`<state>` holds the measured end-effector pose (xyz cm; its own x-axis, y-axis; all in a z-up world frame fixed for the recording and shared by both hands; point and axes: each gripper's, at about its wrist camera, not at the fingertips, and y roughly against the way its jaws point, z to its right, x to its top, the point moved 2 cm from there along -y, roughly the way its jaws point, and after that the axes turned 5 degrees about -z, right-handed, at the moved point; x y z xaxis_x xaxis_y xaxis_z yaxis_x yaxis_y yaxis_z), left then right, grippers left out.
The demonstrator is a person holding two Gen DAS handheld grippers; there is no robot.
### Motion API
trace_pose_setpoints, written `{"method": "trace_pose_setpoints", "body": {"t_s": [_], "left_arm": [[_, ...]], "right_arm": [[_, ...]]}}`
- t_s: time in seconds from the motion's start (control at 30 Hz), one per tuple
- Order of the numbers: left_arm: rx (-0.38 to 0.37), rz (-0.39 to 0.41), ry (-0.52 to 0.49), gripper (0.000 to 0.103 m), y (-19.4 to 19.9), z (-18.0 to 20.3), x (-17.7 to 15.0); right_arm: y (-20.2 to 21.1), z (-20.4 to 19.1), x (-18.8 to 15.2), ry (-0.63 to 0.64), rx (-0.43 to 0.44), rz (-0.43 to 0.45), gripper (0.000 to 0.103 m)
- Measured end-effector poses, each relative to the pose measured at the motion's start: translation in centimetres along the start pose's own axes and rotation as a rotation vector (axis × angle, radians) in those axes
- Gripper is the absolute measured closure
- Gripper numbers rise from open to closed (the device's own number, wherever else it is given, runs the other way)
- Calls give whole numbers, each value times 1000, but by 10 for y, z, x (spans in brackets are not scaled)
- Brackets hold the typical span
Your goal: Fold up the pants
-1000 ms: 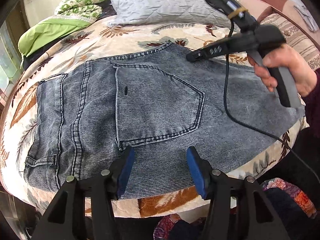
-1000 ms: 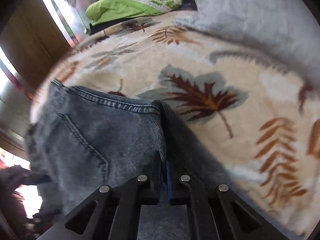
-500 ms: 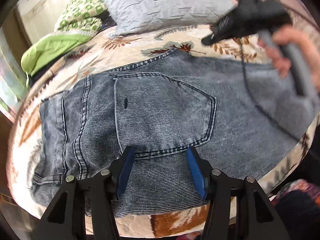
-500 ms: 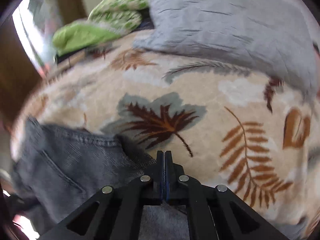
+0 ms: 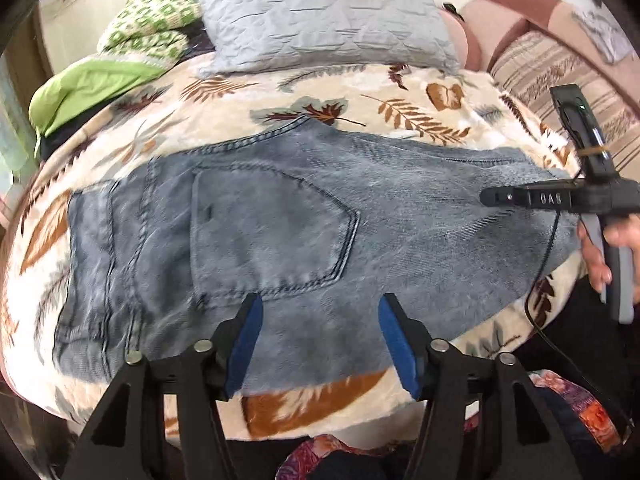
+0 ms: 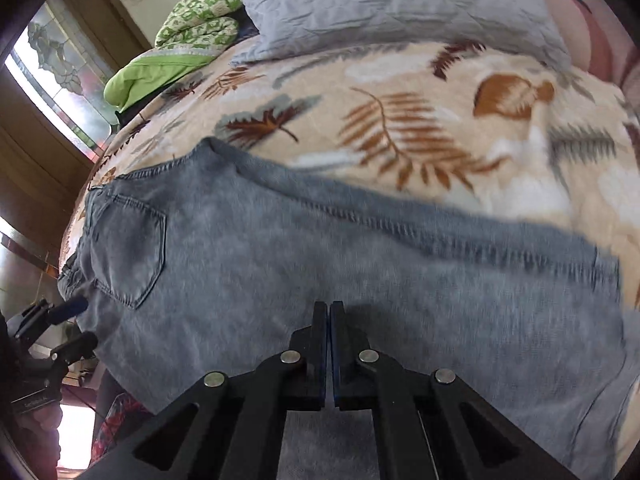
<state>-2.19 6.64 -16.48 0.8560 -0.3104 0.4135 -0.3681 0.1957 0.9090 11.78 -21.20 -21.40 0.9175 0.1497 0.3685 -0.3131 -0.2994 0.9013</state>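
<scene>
Grey-blue jeans (image 5: 400,208) lie flat on the leaf-print blanket (image 5: 360,92), back pocket (image 5: 272,224) up and waistband to the left. My left gripper (image 5: 320,304) hovers over the jeans' near edge. Its jaws are opening and nothing is between the blue pads (image 5: 246,332). My right gripper (image 5: 486,197), held in a hand (image 5: 612,248), reaches in from the right above the leg end. In the right wrist view the jeans (image 6: 320,248) spread under the right gripper (image 6: 329,308), which is shut with no cloth pinched. The left gripper (image 6: 74,320) shows at the far left there.
A grey quilted pillow (image 5: 320,12) and green bedding (image 5: 100,80) lie at the back of the bed. A striped cushion (image 5: 560,72) sits at the back right. The bed's near edge drops off just below the jeans. A window (image 6: 52,60) is at the left.
The right gripper, still shut, swung from the waistband corner across to the right and now hangs over the leg end. The left gripper drew back a little and its jaws widened.
</scene>
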Motion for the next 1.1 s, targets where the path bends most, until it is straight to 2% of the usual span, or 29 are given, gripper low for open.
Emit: {"method": "trace_pose_setpoints", "body": {"t_s": [0.13,0.27,0.3,0.37,0.53,0.63,0.9,1.1], "left_arm": [[0,-94,39,41,-27,12,13],[36,-175,111,38,-50,15,21],[41,-184,119,36,-52,17,23],[38,-203,123,19,-57,23,26],[112,-264,84,1,-73,42,27],[118,-295,113,0,-80,42,31],[129,-365,149,0,-91,44,41],[140,-464,205,0,-102,43,66]], "right_arm": [[-10,-6,-5,23,-72,17,101],[-15,-2,-5,26,-51,64,100],[-15,1,-5,15,-33,70,100],[-16,11,-2,-28,24,81,100],[-22,30,5,-126,141,85,100],[-25,32,9,-142,161,92,100],[-28,24,18,-78,120,104,100],[-21,24,17,-59,102,85,101]]}}
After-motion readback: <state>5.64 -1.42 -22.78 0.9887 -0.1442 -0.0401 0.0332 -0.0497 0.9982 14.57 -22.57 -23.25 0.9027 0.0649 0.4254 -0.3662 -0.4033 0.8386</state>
